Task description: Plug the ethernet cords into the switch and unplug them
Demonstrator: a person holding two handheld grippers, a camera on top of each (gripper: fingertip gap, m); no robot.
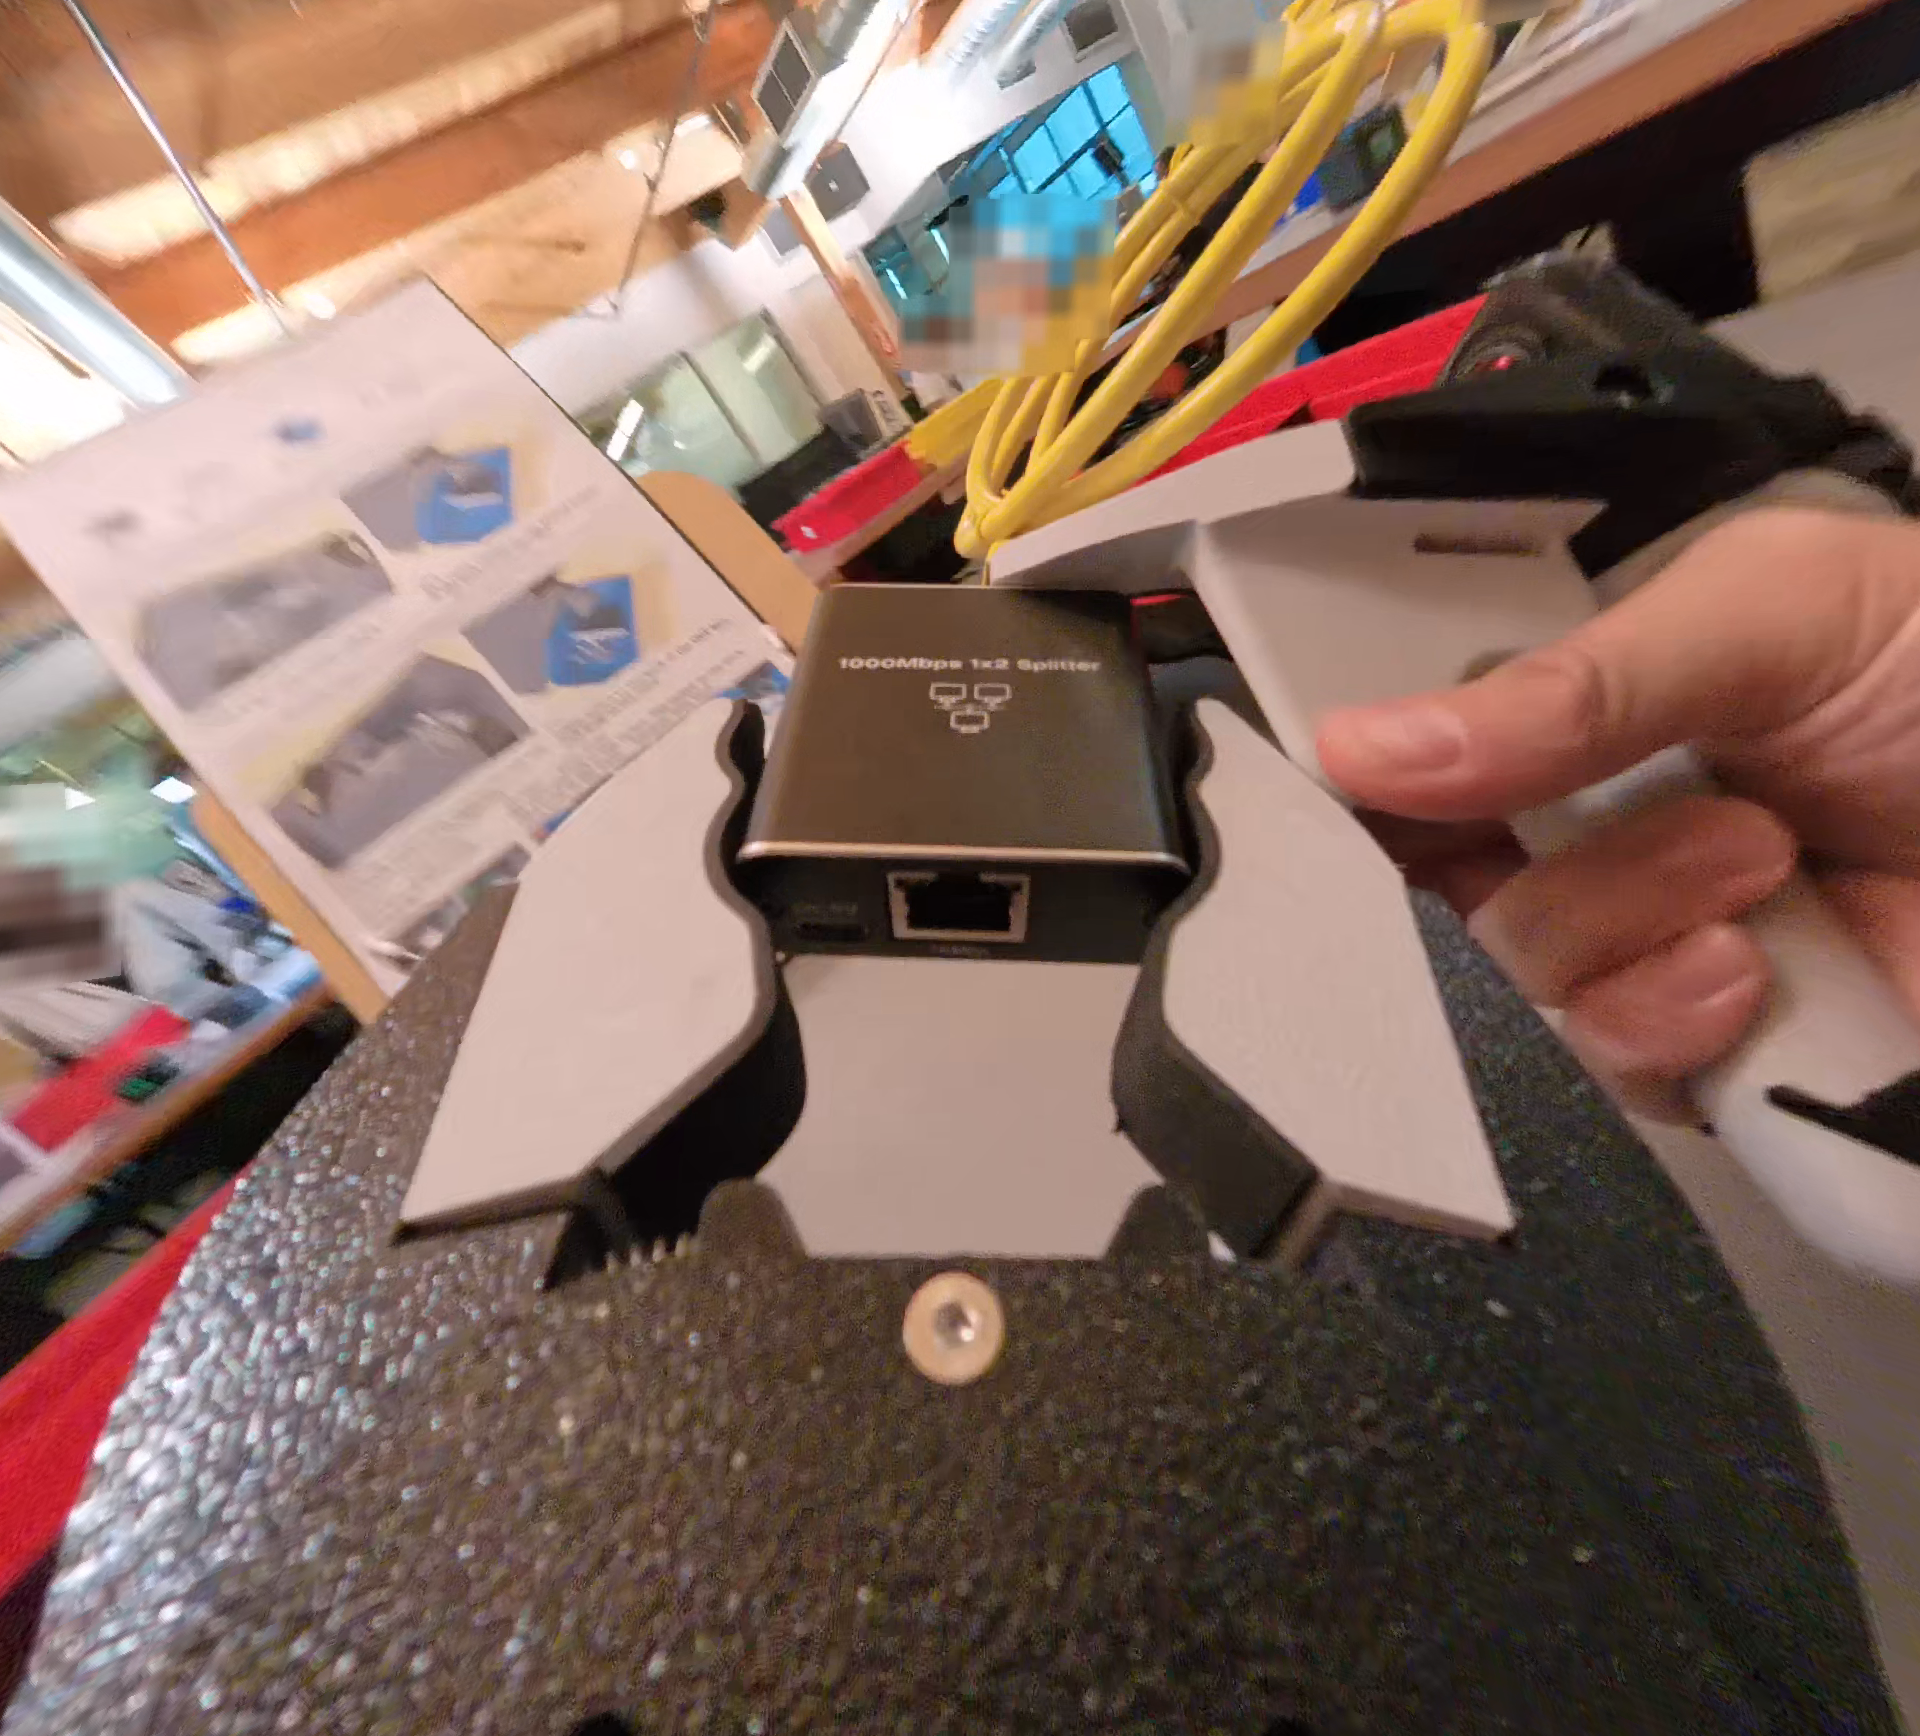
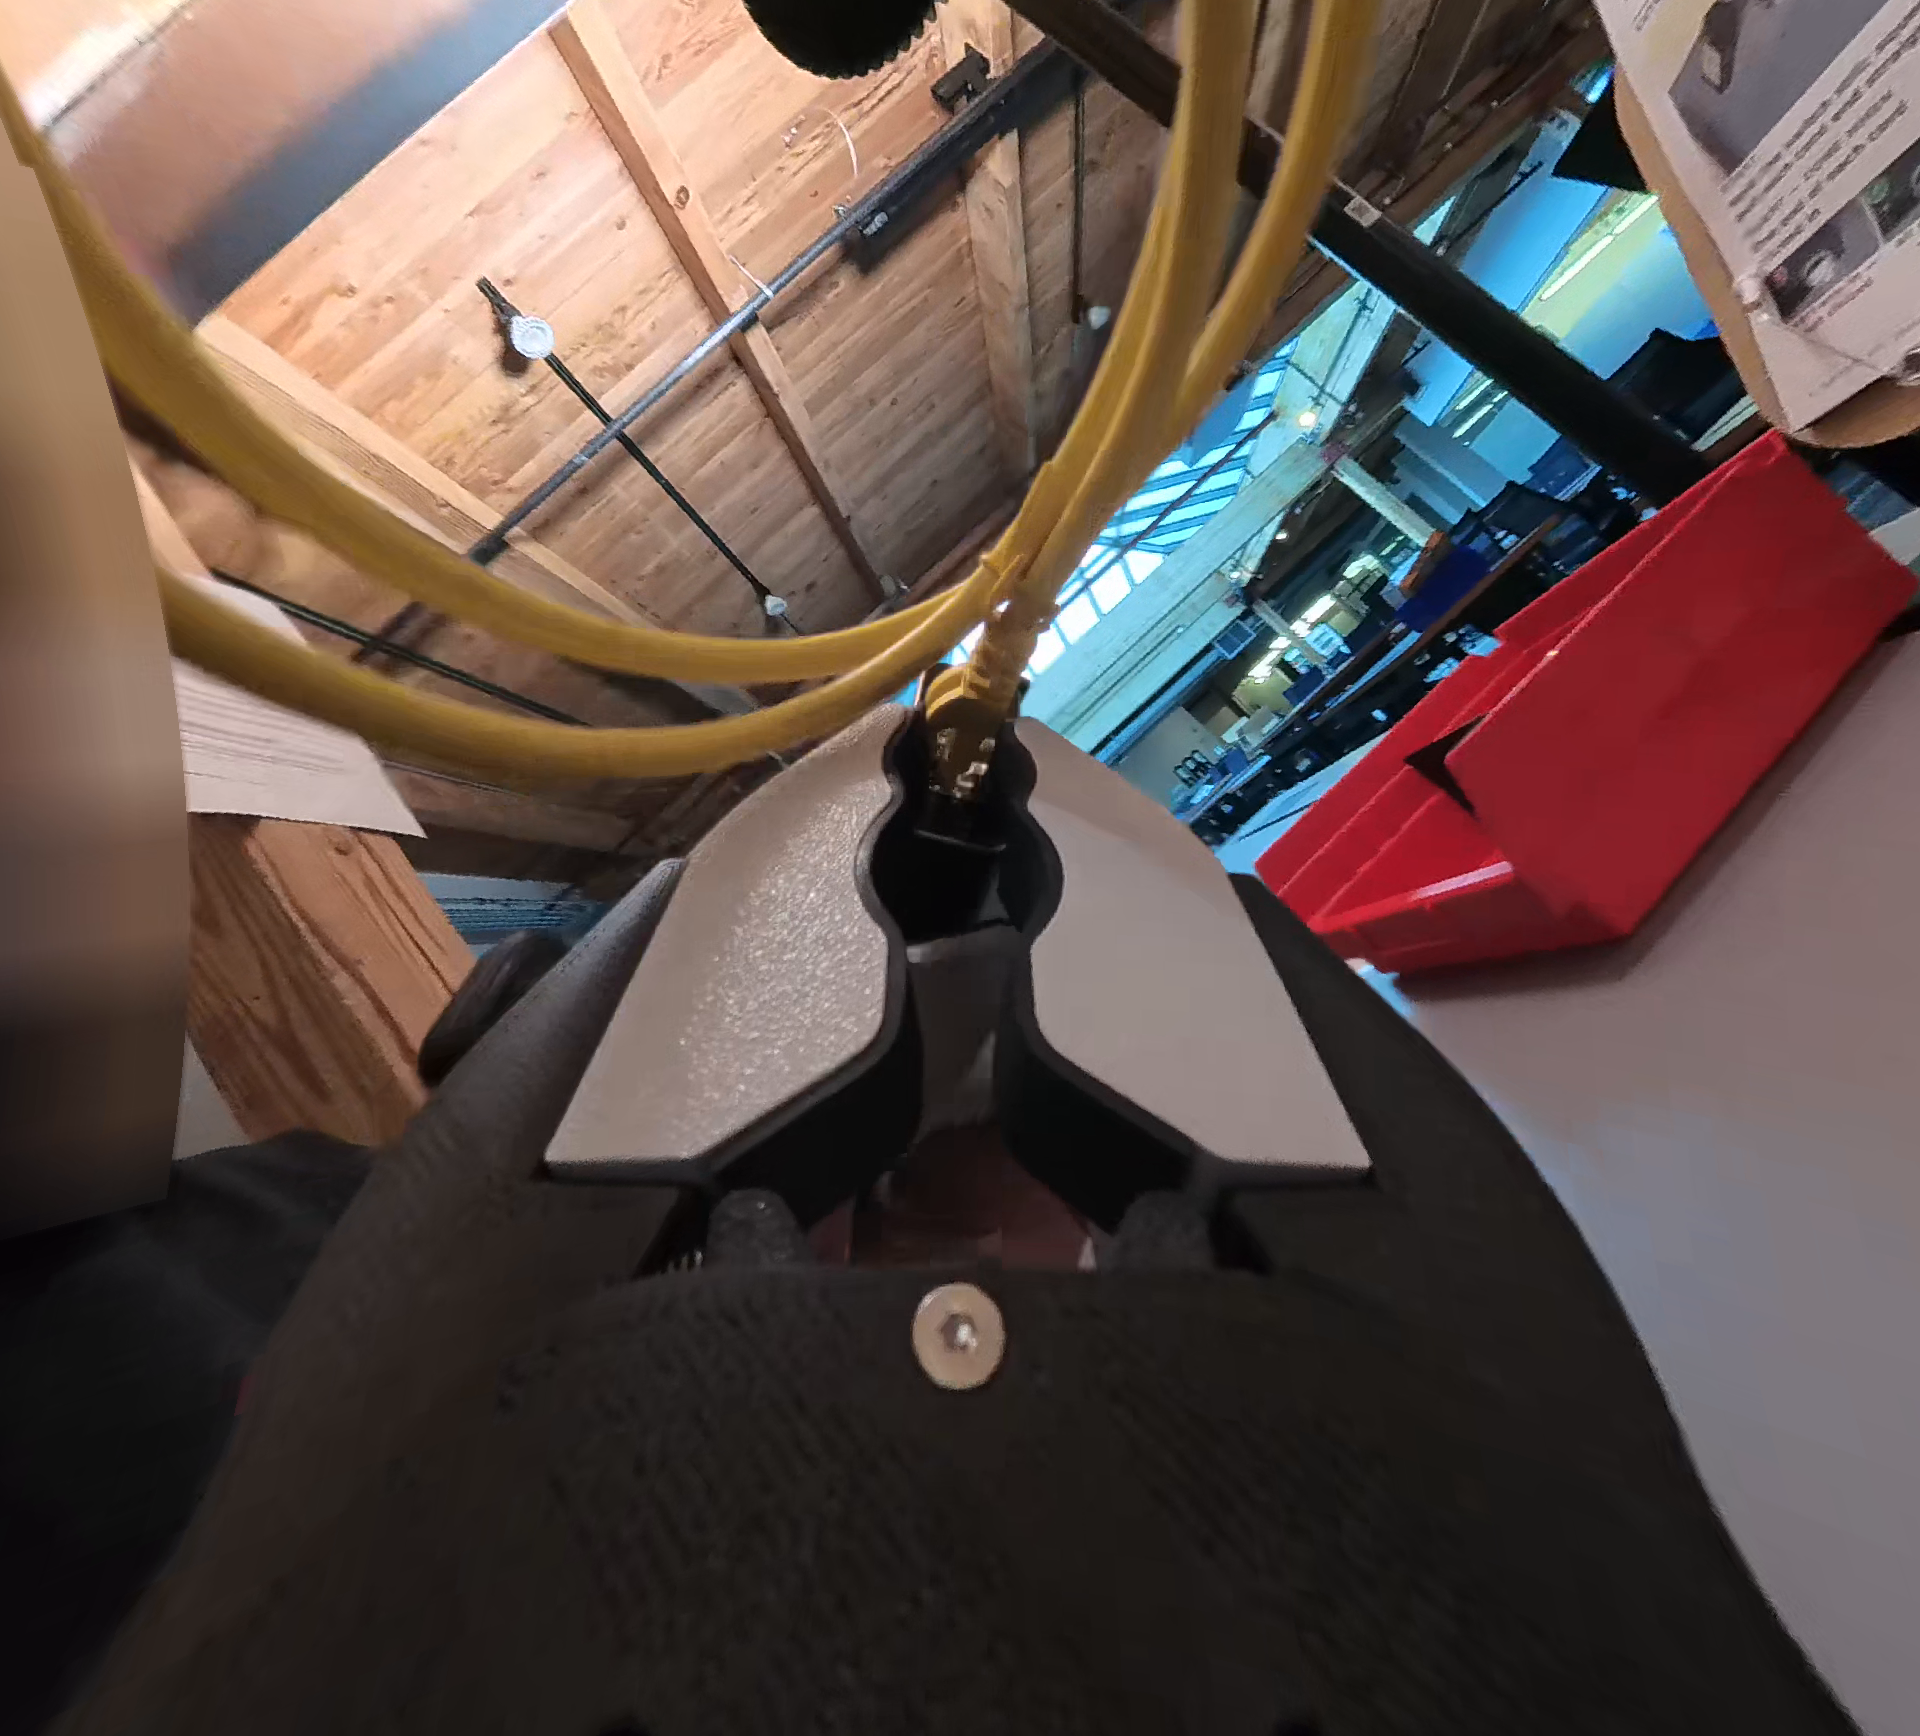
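the small black metal box of the switch [image 1: 961, 730] is lifted in the air, clamped on both sides, its top face with white print up and one empty port facing the camera. the yellow ethernet cord [image 1: 1226, 315] is coiled in loops behind it, the plug [image 2: 961, 751] at one end pinched between two fingers.

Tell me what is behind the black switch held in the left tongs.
Behind the switch sit the right tongs and loops of yellow ethernet cord. The switch's rear face is hidden, so whether the cord is plugged in cannot be seen.
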